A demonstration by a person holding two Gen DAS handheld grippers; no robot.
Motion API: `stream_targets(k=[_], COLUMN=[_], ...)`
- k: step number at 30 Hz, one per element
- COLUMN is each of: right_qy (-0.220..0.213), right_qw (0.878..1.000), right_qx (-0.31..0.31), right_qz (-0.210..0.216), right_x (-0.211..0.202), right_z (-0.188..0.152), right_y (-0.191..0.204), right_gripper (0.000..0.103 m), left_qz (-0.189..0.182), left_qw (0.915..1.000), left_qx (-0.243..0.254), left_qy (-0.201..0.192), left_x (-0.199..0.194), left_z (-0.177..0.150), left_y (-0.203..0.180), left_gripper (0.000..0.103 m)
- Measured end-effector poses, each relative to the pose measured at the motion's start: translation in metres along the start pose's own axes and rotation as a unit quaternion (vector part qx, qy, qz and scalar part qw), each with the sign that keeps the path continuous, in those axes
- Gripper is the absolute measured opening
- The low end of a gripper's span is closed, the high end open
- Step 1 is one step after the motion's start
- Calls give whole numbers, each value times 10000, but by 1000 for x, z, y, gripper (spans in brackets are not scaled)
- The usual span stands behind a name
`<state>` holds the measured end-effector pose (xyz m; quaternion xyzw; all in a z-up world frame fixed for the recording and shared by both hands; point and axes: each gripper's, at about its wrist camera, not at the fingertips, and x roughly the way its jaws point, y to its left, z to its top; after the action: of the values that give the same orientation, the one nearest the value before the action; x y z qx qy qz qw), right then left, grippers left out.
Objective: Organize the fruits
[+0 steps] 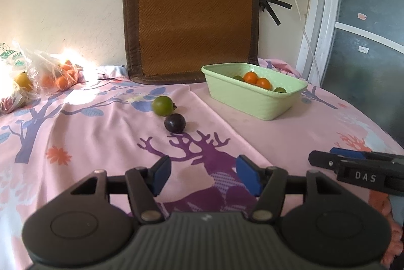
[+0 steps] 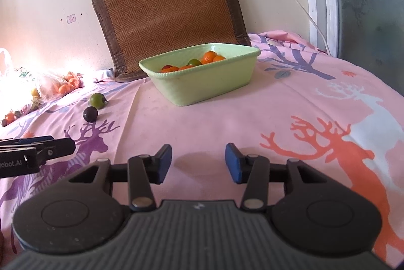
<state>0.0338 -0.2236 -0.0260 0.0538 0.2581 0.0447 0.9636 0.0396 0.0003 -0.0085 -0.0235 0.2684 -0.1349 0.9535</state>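
A green fruit (image 1: 162, 105) and a dark purple fruit (image 1: 174, 123) lie side by side on the pink cloth, ahead of my left gripper (image 1: 202, 175), which is open and empty. They also show in the right wrist view, green fruit (image 2: 97, 100) and purple fruit (image 2: 90, 114), far to the left. A light green basket (image 1: 255, 103) holds orange and green fruits (image 1: 256, 79); it stands ahead of my right gripper (image 2: 198, 162), which is open and empty. The basket (image 2: 202, 85) sits at centre in the right wrist view.
Plastic bags of fruit (image 1: 38, 75) lie at the far left by the wall. A brown woven cushion (image 1: 192, 20) leans on the wall behind the basket. A white cable (image 1: 300, 17) hangs at the right. The right gripper's side (image 1: 358, 169) shows in the left view.
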Motion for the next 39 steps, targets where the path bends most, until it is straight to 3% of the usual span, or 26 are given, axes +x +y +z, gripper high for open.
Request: stream_targets(k=[10,21,31,34,39], right_qy=[6,1,-42,-47,-93], right_qw=[10000,9997,9991,9990,9988], right_qx=[-60,177,283,296,330], right_qz=[-76,188,318,337,347], right_x=[1,2,0,0,-2], right_z=[0,1,1,1,1], right_y=[3,-4,-7,-8,-9], right_gripper=[50,56,56,56,56], left_qz=[-27,-63,-108,-86,-67], left_qw=[9999,10000,9999,10000,9999], left_qx=[53,-55,-7,16,77], left_qy=[-87,-21,59,36,8], left_x=[-3,0,4,3,3], left_z=[-1,0,0,0,0], left_y=[-2,1,-1,-1,-3], left_gripper=[64,72,73,78,79])
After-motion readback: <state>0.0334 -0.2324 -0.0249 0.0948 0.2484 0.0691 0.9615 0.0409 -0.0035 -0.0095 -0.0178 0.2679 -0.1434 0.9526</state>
